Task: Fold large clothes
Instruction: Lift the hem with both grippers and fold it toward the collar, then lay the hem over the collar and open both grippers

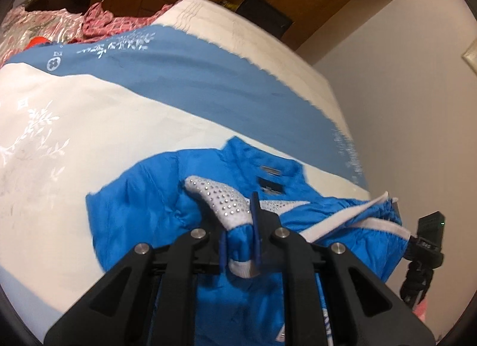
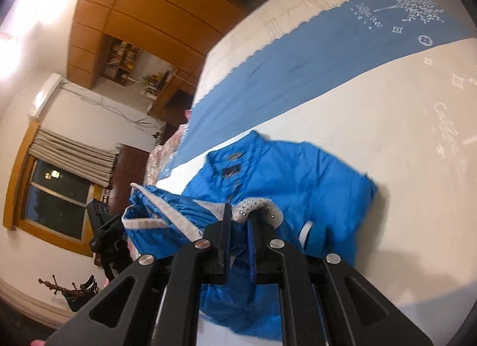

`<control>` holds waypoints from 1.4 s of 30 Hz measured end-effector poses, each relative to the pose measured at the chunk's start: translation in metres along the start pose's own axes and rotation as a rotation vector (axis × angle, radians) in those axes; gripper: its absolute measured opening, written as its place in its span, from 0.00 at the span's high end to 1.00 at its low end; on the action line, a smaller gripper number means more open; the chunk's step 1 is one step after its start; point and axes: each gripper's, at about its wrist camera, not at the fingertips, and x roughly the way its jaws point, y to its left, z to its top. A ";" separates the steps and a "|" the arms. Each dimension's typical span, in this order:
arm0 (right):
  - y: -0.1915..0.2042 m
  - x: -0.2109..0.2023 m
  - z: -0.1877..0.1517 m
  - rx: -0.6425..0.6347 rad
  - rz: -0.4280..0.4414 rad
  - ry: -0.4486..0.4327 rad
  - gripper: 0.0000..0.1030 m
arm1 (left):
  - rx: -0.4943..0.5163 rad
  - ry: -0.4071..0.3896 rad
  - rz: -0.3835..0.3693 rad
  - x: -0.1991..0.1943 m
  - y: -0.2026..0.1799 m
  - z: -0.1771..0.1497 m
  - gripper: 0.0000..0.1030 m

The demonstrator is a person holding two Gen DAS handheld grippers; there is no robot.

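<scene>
A bright blue jacket (image 1: 143, 197) with white trim and a white studded panel (image 1: 214, 194) lies collar-away on the bed's white and blue cover (image 1: 119, 113). My left gripper (image 1: 238, 218) is shut on a bunched fold of the jacket, where blue cloth with a white cuff edge sits between its pads. The right gripper (image 1: 429, 226) shows at the right edge of that view, holding the lifted white-trimmed edge. In the right wrist view, my right gripper (image 2: 238, 215) is shut on jacket (image 2: 298, 173) cloth beside the studded panel (image 2: 262, 207). The left gripper (image 2: 101, 220) is at the left.
Pink floral bedding (image 1: 44, 27) is heaped at the bed's far end. Wooden wardrobes (image 2: 143, 12) line the back wall. The bed edge (image 1: 337, 98) drops off beside a white wall. A window (image 2: 56, 194) and a dark coat stand (image 2: 53, 283) are off the bed's side.
</scene>
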 end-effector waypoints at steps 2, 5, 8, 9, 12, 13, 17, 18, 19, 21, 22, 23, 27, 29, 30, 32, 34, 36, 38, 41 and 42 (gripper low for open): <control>-0.012 0.020 0.016 0.025 -0.023 0.021 0.92 | -0.017 0.024 0.032 0.021 0.008 0.008 0.88; -0.029 0.046 0.029 0.063 -0.056 0.052 0.92 | -0.040 0.062 0.076 0.049 0.020 0.016 0.87; -0.045 0.064 0.036 0.100 -0.075 0.072 0.92 | -0.054 0.093 0.092 0.071 0.032 0.022 0.87; -0.050 0.068 0.038 0.110 -0.079 0.076 0.92 | -0.057 0.099 0.093 0.075 0.034 0.023 0.87; -0.061 0.076 0.039 0.130 -0.093 0.086 0.92 | -0.058 0.109 0.092 0.082 0.040 0.024 0.85; -0.062 0.077 0.039 0.130 -0.097 0.089 0.91 | -0.058 0.113 0.090 0.083 0.041 0.024 0.85; -0.060 0.071 0.038 0.110 -0.101 0.093 0.85 | -0.063 0.130 0.069 0.074 0.042 0.024 0.80; -0.058 0.065 0.036 0.106 -0.084 0.087 0.79 | -0.058 0.132 0.061 0.069 0.040 0.023 0.76; -0.054 0.058 0.034 0.093 -0.074 0.078 0.75 | -0.052 0.137 0.049 0.063 0.040 0.023 0.74; -0.044 0.043 0.030 0.050 -0.089 0.049 0.49 | -0.042 0.140 0.022 0.044 0.038 0.020 0.64; -0.040 0.037 0.028 0.030 -0.097 0.036 0.49 | -0.036 0.135 0.014 0.036 0.036 0.019 0.59; -0.035 0.031 0.025 0.010 -0.097 0.030 0.49 | -0.023 0.123 0.020 0.024 0.035 0.016 0.47; -0.021 0.016 0.006 -0.050 -0.119 0.039 0.49 | 0.084 0.067 0.087 -0.012 0.028 -0.003 0.41; -0.018 0.020 -0.008 -0.080 -0.162 0.061 0.49 | 0.165 0.043 0.201 -0.020 0.026 -0.019 0.40; -0.017 0.023 -0.013 -0.092 -0.185 0.072 0.49 | 0.200 0.041 0.259 -0.020 0.026 -0.029 0.40; -0.017 0.033 -0.024 -0.117 -0.239 0.096 0.49 | 0.220 0.055 0.291 -0.015 0.027 -0.041 0.40; -0.017 0.046 -0.032 -0.127 -0.256 0.123 0.51 | 0.225 0.083 0.278 -0.008 0.028 -0.053 0.43; -0.013 0.057 -0.038 -0.162 -0.314 0.123 0.67 | 0.236 0.093 0.296 0.002 0.026 -0.062 0.65; -0.010 0.061 -0.040 -0.180 -0.360 0.118 0.82 | 0.227 0.088 0.288 0.006 0.027 -0.064 0.79; -0.008 0.053 -0.035 -0.173 -0.377 0.088 0.97 | 0.174 0.054 0.257 0.002 0.027 -0.054 0.90; -0.006 0.045 -0.031 -0.171 -0.375 0.060 0.98 | 0.164 0.036 0.248 0.000 0.025 -0.051 0.91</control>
